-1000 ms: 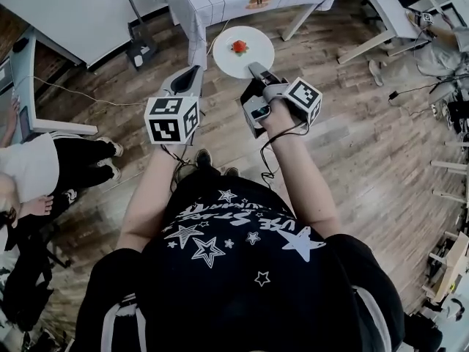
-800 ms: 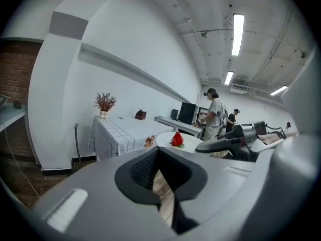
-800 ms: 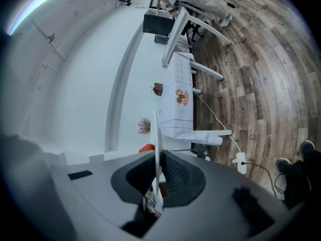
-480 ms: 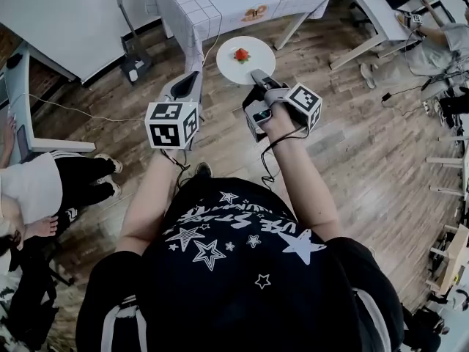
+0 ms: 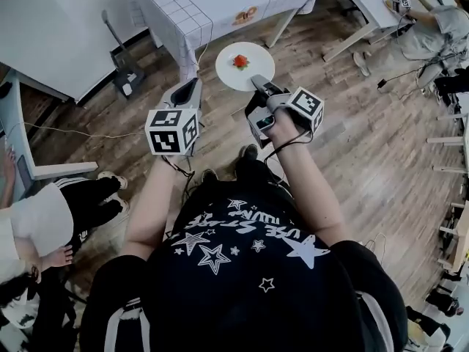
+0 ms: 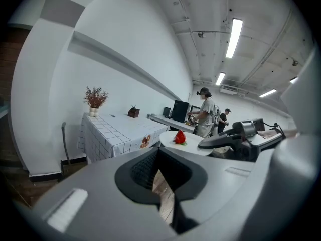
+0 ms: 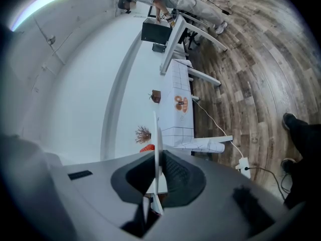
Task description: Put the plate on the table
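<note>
I'm gripping the plate (image 5: 245, 67) by its rim in the right claw (image 5: 257, 83), a strawberry (image 5: 239, 61) sitting on it. The left claw (image 5: 193, 86) is hovering alongside, jaws together, empty; the table (image 5: 209, 6) is standing just ahead.

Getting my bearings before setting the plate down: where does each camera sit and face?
Head view: on the person's head, facing steeply down; shows torso, both arms, left tool, right tool gripping the plate short of the table.
Left gripper view: on the left tool, facing the table; its own jaws in the foreground.
Right gripper view: on the right tool, rolled sideways; its jaws clamp the plate's rim.
All three share plate and table.
</note>
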The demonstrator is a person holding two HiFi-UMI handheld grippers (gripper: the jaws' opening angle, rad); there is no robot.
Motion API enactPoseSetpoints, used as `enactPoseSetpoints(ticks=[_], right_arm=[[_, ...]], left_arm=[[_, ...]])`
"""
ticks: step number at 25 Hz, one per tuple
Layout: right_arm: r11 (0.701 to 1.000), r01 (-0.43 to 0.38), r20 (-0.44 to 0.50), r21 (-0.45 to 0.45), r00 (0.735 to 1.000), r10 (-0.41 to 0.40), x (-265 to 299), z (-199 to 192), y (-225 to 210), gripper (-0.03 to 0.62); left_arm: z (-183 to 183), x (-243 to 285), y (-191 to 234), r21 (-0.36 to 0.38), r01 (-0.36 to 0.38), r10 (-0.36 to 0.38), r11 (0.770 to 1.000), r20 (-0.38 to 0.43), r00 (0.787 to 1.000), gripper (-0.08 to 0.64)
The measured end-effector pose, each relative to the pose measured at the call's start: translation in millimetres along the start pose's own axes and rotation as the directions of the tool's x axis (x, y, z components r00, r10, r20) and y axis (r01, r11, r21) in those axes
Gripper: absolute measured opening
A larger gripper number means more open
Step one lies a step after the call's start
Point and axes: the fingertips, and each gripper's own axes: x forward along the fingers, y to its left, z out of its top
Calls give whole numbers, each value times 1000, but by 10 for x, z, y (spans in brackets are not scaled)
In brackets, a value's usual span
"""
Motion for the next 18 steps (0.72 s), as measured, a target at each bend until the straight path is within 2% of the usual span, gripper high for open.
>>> enactPoseSetpoints(ticks=[6, 10, 18], right_arm=[[1000, -12, 16, -7, 1000, 12, 215, 334, 8, 29], [999, -41, -30, -10, 999, 41, 512, 513, 91, 29], [999, -54, -122, 3, 991, 54, 1239, 961, 265, 29]], left_arm=[[75, 272, 22, 1, -11, 11, 1000, -3, 1000, 9], [236, 508, 112, 15, -45, 45, 999, 7, 999, 9], [520, 1017, 402, -9, -146, 146, 989, 13, 989, 9]])
